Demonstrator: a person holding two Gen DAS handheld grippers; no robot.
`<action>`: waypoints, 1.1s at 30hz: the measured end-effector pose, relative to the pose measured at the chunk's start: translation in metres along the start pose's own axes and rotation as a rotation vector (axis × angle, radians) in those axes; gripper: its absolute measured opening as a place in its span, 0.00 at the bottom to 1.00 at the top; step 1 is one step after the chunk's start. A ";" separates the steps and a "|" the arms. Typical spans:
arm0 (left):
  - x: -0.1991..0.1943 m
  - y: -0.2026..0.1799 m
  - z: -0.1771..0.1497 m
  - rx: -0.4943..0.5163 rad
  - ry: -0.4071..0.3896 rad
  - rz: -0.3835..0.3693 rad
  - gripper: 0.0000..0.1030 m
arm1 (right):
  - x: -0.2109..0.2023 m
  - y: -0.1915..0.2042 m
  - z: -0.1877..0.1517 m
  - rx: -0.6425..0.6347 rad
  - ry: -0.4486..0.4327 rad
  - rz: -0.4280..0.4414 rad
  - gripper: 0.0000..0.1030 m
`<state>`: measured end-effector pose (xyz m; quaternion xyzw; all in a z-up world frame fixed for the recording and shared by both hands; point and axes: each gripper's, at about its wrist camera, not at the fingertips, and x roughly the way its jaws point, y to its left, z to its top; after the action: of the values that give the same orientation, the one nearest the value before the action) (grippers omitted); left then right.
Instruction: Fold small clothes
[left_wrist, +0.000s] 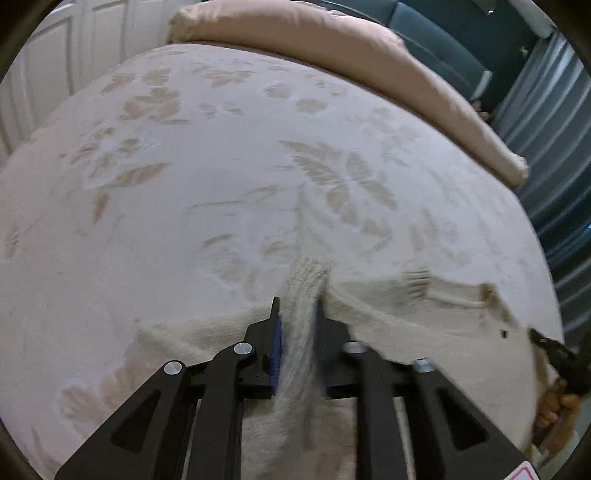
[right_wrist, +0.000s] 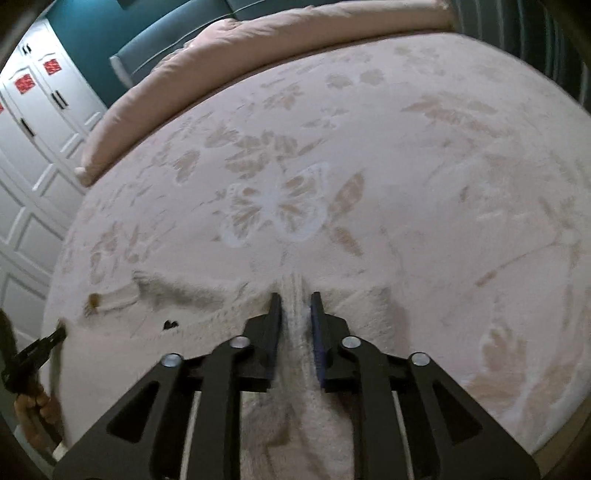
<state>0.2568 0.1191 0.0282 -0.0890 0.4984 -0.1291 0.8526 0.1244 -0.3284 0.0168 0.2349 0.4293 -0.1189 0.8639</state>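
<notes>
A cream fuzzy knit garment (left_wrist: 388, 310) lies at the near edge of the bed. My left gripper (left_wrist: 297, 306) is shut on a ribbed edge of the garment, which bunches up between its fingers. In the right wrist view my right gripper (right_wrist: 295, 301) is shut on another fold of the same garment (right_wrist: 207, 299). A small brown tag (right_wrist: 94, 301) and a dark mark (right_wrist: 170, 324) show on the cloth to the left. Each gripper shows at the other view's edge, the right one (left_wrist: 554, 350) and the left one (right_wrist: 40, 347).
The bed carries a pale pink blanket (left_wrist: 221, 166) with leaf and butterfly patterns (right_wrist: 275, 205). A pink bolster pillow (left_wrist: 351, 48) lies along the far edge. White wardrobe doors (right_wrist: 33, 147) stand at the left, a teal headboard (left_wrist: 436, 44) and striped curtain (left_wrist: 554, 147) beyond.
</notes>
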 end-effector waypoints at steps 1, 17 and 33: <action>-0.004 0.003 -0.001 -0.009 -0.006 0.020 0.39 | -0.009 0.002 0.001 -0.006 -0.028 -0.032 0.19; -0.091 -0.085 -0.064 0.197 -0.044 -0.137 0.49 | -0.070 0.102 -0.068 -0.198 -0.063 0.114 0.39; -0.015 -0.010 0.014 0.045 0.030 -0.159 0.09 | -0.003 0.032 0.008 -0.073 0.007 0.057 0.09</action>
<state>0.2609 0.1145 0.0505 -0.1071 0.4995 -0.2089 0.8339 0.1408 -0.3049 0.0334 0.2158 0.4296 -0.0775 0.8734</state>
